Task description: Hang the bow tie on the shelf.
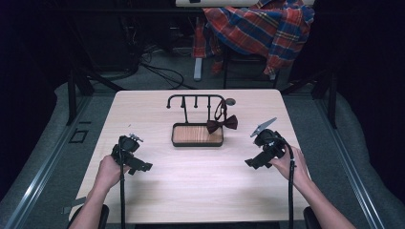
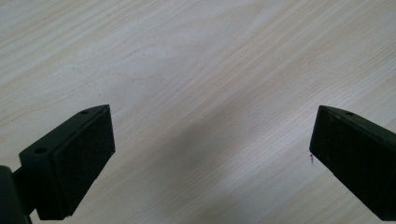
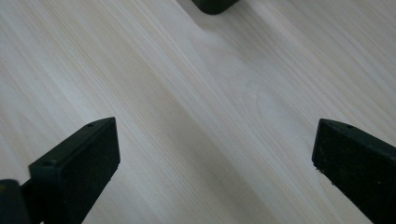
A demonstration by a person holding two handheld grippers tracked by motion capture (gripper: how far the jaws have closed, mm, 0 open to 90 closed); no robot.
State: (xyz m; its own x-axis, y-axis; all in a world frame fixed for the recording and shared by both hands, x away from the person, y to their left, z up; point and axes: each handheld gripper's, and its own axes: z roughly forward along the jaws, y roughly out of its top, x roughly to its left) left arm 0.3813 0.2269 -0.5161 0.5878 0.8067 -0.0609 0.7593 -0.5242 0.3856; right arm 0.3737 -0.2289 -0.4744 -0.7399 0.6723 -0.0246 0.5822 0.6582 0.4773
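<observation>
Two grippers over the pale wood table (image 1: 191,186), both with jaws spread wide and nothing between them. Left gripper (image 1: 138,167) sits at 8 o'clock from the stand's tray (image 1: 197,135), right gripper (image 1: 253,163) at 4 o'clock, each well apart from it. Brown bow tie (image 1: 222,124) hangs off the black hook rack (image 1: 196,99), resting at the tray's far right corner, at 11 o'clock from the right gripper. Right gripper view catches a dark tray corner (image 3: 214,5) at 12 o'clock.
</observation>
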